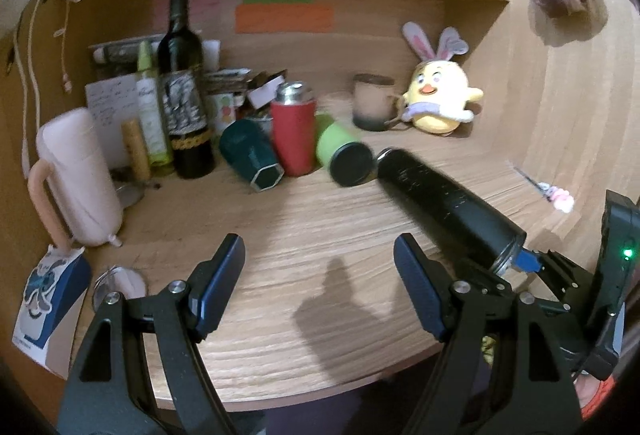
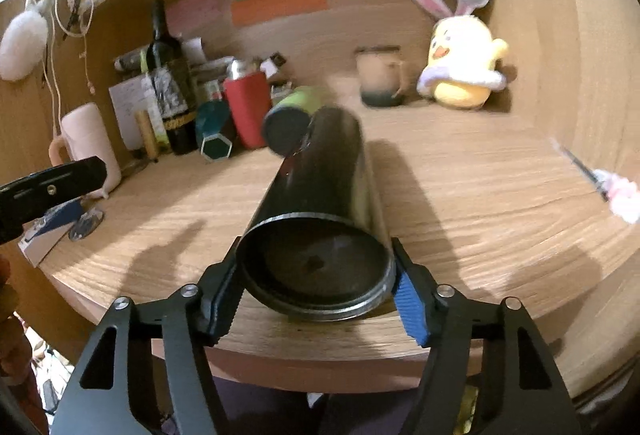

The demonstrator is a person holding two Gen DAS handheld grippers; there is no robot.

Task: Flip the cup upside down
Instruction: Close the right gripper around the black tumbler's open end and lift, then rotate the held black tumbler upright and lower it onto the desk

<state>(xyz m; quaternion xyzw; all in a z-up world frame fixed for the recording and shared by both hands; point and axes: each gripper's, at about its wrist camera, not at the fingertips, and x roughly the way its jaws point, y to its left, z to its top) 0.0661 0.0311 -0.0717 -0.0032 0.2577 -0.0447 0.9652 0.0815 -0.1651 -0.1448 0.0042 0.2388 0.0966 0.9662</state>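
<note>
A tall black cylindrical cup is held lying level above the wooden desk, its round end facing the right wrist camera. My right gripper is shut on it near that end, one pad on each side. In the left wrist view the same cup reaches from the right gripper at the right edge toward the middle of the desk. My left gripper is open and empty above the desk's front edge, left of the cup.
At the back left stand a wine bottle, a red flask, a dark green cup on its side, a green cup on its side and a pink jug. A grey mug and a yellow chick toy sit at the back right.
</note>
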